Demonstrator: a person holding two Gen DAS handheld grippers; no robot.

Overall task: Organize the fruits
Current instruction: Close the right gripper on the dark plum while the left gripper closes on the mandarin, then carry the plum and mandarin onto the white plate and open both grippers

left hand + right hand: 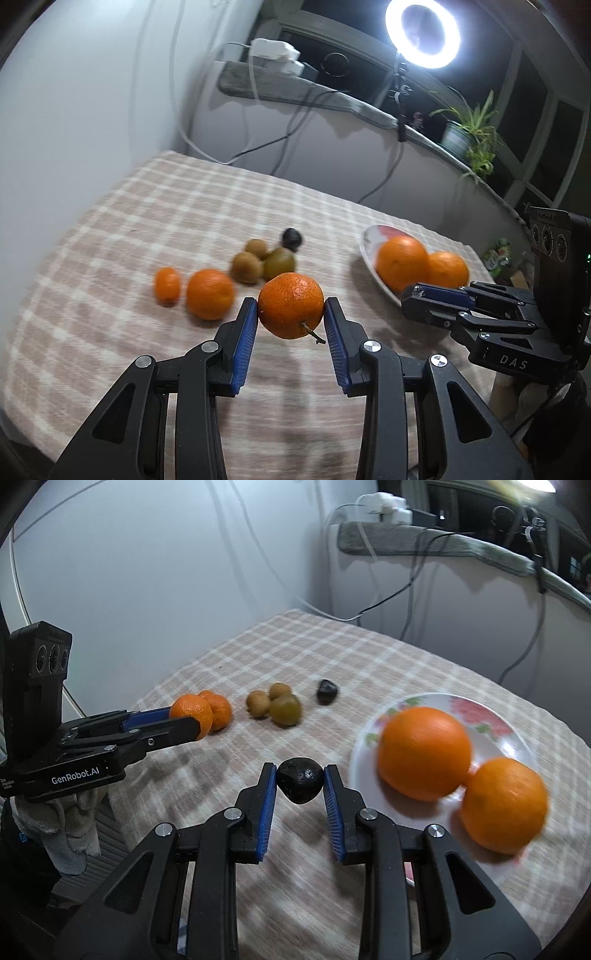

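Left wrist view: set behind its own jaws, facing forward and down over the checked tablecloth [129, 229], close to it; plate [369, 254] right of the jaws. Right wrist view: same mounting, similarly near; plate [491, 716] right of the jaws. Shared: tablecloth, plate, three kiwis [255, 262] beyond both jaws.

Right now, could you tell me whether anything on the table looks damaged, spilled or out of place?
Nothing looks spilled or damaged. The plate sits flat with two oranges on it; loose fruit lies on the checked cloth. The left tool holds a mandarin; the right tool holds a dark fruit.
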